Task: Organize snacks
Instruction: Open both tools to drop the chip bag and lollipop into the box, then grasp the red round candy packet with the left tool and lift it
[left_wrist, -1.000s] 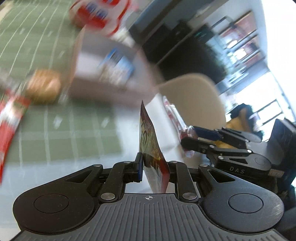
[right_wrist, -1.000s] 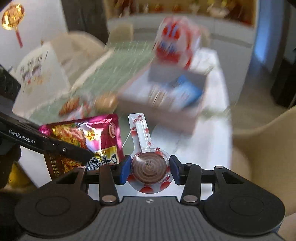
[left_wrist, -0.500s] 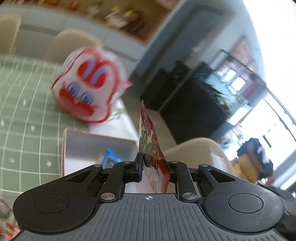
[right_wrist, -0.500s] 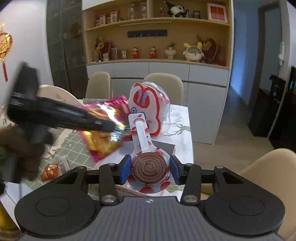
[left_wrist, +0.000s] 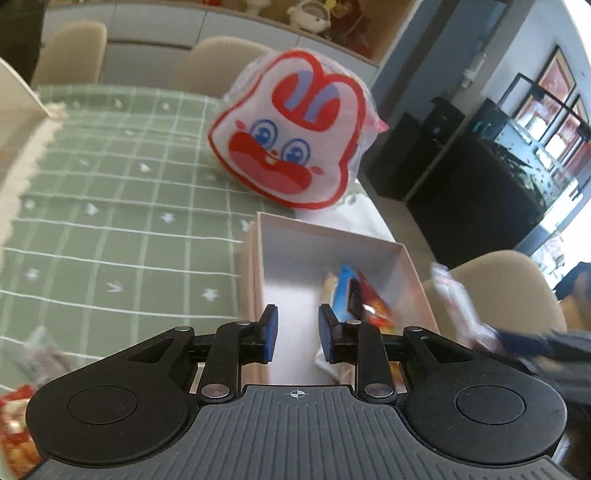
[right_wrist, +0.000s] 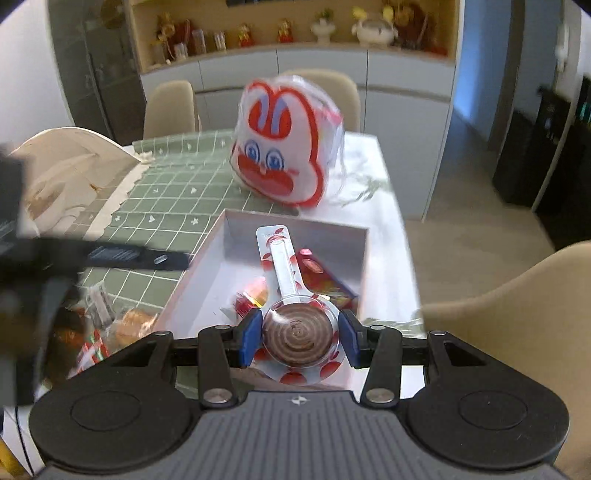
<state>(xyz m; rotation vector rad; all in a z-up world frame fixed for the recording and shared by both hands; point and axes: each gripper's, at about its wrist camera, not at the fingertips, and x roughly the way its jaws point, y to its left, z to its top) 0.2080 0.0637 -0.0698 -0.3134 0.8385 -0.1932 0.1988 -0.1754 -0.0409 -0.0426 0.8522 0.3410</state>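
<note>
An open cardboard box (left_wrist: 334, 240) (right_wrist: 295, 229) sits on the table and holds several snack packets, among them a blue one (left_wrist: 341, 291) and a red one (left_wrist: 375, 308) (right_wrist: 325, 280). My left gripper (left_wrist: 294, 334) is open and empty above the box's near edge. My right gripper (right_wrist: 298, 338) is shut on a chocolate swirl lollipop (right_wrist: 299, 332) in a clear red-spotted wrapper, held over the box. The left gripper shows blurred at the left of the right wrist view (right_wrist: 110, 256).
A rabbit-faced snack bag (left_wrist: 291, 136) (right_wrist: 284, 144) stands behind the box on a green checked tablecloth (left_wrist: 110, 184). Loose snacks (right_wrist: 110, 325) lie left of the box. Beige chairs (right_wrist: 517, 314) stand around the table.
My left gripper has opened and let the red snack packet fall into the box. Both grippers have tilted down over the box; the right one still holds the lollipop.
</note>
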